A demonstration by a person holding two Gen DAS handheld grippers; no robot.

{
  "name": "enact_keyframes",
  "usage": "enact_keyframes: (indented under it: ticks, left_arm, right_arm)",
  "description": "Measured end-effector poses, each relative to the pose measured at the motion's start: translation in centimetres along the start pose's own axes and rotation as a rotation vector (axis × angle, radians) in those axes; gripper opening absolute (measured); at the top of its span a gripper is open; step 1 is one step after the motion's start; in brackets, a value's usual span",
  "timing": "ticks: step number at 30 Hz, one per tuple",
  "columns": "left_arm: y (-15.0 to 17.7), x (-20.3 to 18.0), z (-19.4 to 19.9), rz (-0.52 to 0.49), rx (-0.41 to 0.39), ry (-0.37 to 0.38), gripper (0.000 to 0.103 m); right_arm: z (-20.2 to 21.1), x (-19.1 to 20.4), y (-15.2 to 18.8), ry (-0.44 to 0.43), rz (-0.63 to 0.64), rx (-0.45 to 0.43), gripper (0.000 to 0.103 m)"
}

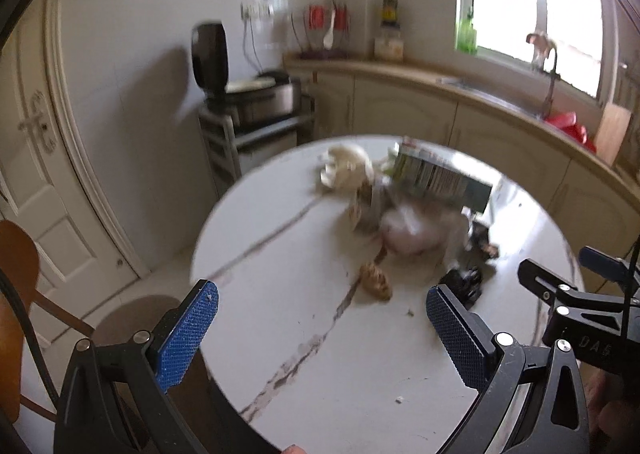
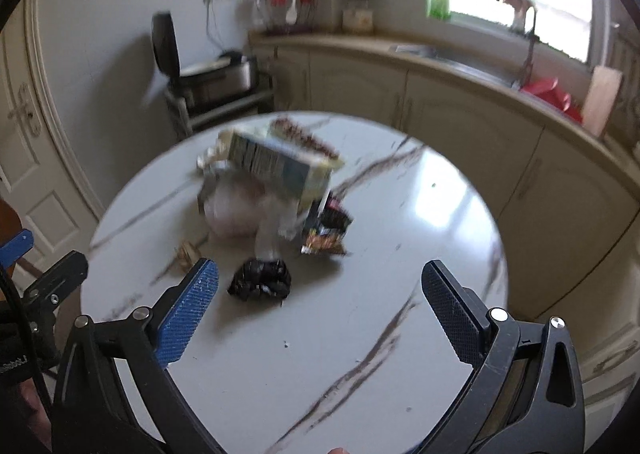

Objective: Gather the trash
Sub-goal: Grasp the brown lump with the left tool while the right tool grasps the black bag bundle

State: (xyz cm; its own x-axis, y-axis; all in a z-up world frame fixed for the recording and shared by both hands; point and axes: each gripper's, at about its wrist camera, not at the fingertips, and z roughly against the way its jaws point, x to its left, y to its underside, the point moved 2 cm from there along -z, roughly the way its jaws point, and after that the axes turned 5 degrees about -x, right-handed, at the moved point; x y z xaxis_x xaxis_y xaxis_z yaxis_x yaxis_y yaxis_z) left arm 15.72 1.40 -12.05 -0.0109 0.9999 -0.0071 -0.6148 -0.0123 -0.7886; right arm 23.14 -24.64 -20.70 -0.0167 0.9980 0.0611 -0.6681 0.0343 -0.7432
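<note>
A pile of trash lies on the round white marble table (image 1: 304,354): a printed carton (image 1: 440,178), a crumpled white wrapper (image 1: 348,170), a pale plastic bag (image 1: 408,230), a brown scrap (image 1: 376,278) and a crumpled black bag (image 1: 464,282). In the right wrist view the carton (image 2: 280,166) tops the pile, with the black bag (image 2: 260,280) and a snack wrapper (image 2: 326,238) in front. My left gripper (image 1: 320,314) is open and empty above the table's near side. My right gripper (image 2: 320,294) is open and empty, just short of the black bag.
A kitchen counter (image 1: 460,82) with sink and tap curves along the back right under a window. A metal rack with appliances (image 1: 256,110) stands behind the table. A door (image 1: 36,158) is at the left and a wooden chair (image 1: 16,294) at the near left.
</note>
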Motion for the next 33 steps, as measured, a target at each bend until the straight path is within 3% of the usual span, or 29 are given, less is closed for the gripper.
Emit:
enact_keyframes:
  ticks: [7, 15, 19, 21, 23, 24, 33]
  left_arm:
    - [-0.1, 0.4, -6.9, 0.005, 0.128, 0.053, 0.102]
    - [0.4, 1.2, -10.8, 0.009, 0.173, 0.051, 0.102]
    - [0.6, 0.6, -11.6, 0.0, 0.18, 0.053, 0.102]
    - [0.7, 0.3, -12.0, -0.004, 0.185, 0.056, 0.102]
    - [0.6, -0.1, -12.5, -0.007, 0.193, 0.06, 0.102]
    - [0.6, -0.2, -12.7, -0.009, 0.197, 0.062, 0.102]
    - [0.3, -1.8, -15.3, -0.008, 0.232, 0.071, 0.102]
  right_arm:
    - [-5.4, 1.1, 1.4, -0.056, 0.017, 0.127, 0.094]
    - [-8.6, 2.0, 2.8, -0.113, 0.03, 0.217, 0.08]
    - [-9.3, 2.2, 2.9, -0.14, 0.027, 0.226, 0.075]
    - [-9.4, 2.3, 3.0, -0.164, 0.03, 0.221, 0.065]
    - [-9.3, 2.5, 2.9, -0.196, 0.041, 0.211, 0.046]
    - [-9.3, 2.6, 2.8, -0.215, 0.039, 0.211, 0.043]
    - [-8.1, -1.9, 3.0, -0.246, -0.042, 0.193, 0.04]
